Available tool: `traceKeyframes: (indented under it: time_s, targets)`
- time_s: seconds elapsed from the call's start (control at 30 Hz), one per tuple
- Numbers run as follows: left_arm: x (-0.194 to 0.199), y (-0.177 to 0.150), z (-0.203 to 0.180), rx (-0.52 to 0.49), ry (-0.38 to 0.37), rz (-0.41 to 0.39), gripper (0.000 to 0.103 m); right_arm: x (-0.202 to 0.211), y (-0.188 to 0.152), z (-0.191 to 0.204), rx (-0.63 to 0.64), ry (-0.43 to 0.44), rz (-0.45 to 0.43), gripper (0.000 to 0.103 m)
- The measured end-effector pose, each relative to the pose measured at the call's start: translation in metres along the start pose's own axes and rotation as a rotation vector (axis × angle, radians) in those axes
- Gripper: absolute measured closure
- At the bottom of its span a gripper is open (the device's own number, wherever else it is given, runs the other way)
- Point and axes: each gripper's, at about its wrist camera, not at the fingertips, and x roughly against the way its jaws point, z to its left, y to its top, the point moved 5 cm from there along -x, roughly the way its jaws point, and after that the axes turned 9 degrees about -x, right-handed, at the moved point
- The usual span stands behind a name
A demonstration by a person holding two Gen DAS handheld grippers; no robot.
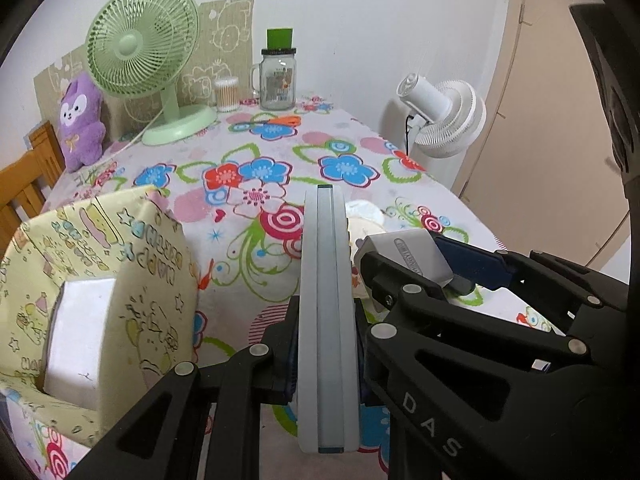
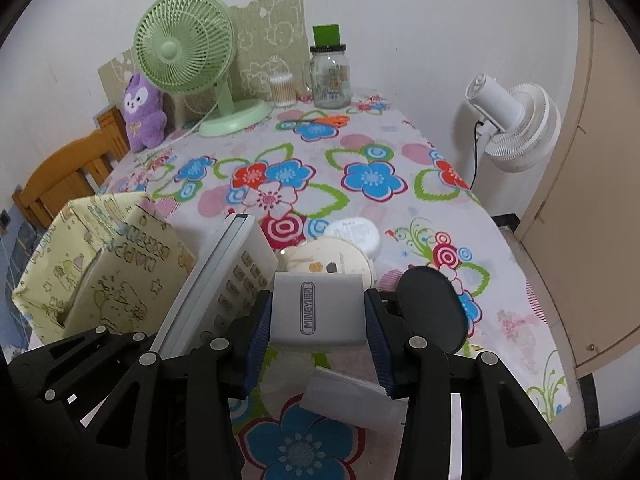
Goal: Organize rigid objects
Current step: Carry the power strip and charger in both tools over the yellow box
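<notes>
**Helper:** While you hold both tools up over the flowered tablecloth [image 2: 400, 152], look at the room you have. The middle of the cloth is bare. The yellow box [image 1: 120, 280] stands on your left side, close to the table's near edge, with a white pack [image 1: 76, 340] inside it. The table's right edge drops off by the white fan [image 2: 516, 128].

**Operator:** What are my tools doing?

**Helper:** Your left gripper [image 1: 326, 344] is squeezed tight on the remote [image 1: 326, 300] — it stands on its thin side, sticking up and away from you, off the cloth. Your right gripper [image 2: 318, 320] pinches the grey charger [image 2: 318, 306] between its blue pads [image 2: 258, 332]. The charger is off the cloth too.

**Operator:** How close are they?

**Helper:** Side by side — the remote is just left of the charger, and leans toward the box. Right past the charger lie two round lids [image 2: 340, 252] on the cloth. A white card [image 2: 352, 398] lies under your right tool, and a black round thing [image 2: 434, 308] sits just right of it.

**Operator:** And far off?

**Helper:** The green fan [image 2: 188, 52], the purple plush [image 2: 142, 114], the cotton swabs [image 2: 282, 88] and the glass jar [image 2: 330, 76] all stand at the back, well away.
</notes>
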Motion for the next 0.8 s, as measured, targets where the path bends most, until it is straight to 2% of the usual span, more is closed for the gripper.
traceKeyframes:
  time_s: [0.8]
  targets:
    - [0.052, 0.015, 0.0, -0.036, 0.022, -0.059, 0.083, 0.055, 0.014, 0.018, 0.017, -0.005, -0.076, 0.055]
